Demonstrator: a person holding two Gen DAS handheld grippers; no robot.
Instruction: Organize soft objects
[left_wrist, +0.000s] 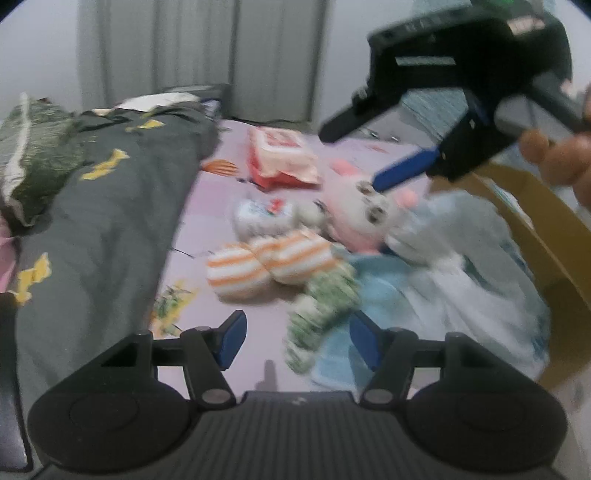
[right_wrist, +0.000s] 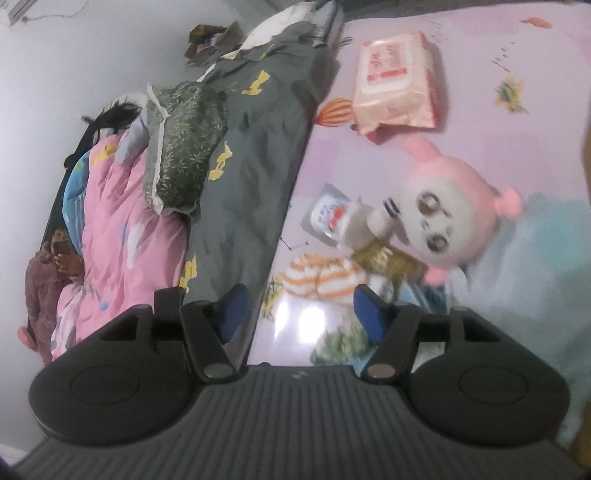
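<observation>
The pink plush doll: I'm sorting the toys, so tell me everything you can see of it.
The pink plush doll looks soft and fuzzy: a round pink hood with small pink nubs around a white face with dark eyes. It lies tilted on the lilac sheet, near an orange-striped plush and below a pink wipes pack. Neither gripper holds it.

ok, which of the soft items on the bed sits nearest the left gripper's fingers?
The green-and-white patterned soft item, right by the left gripper, partly between its open fingers. The orange-striped socks and pink plush doll lie farther off.

The plush (right_wrist: 448, 218) is pink with a white face; the socks (left_wrist: 271, 264) are orange-and-white striped. The quilt (left_wrist: 110, 206) is dark grey with yellow shapes, the sheet (right_wrist: 469, 92) pale pink, the wipes pack (right_wrist: 395, 81) peach and red.
</observation>
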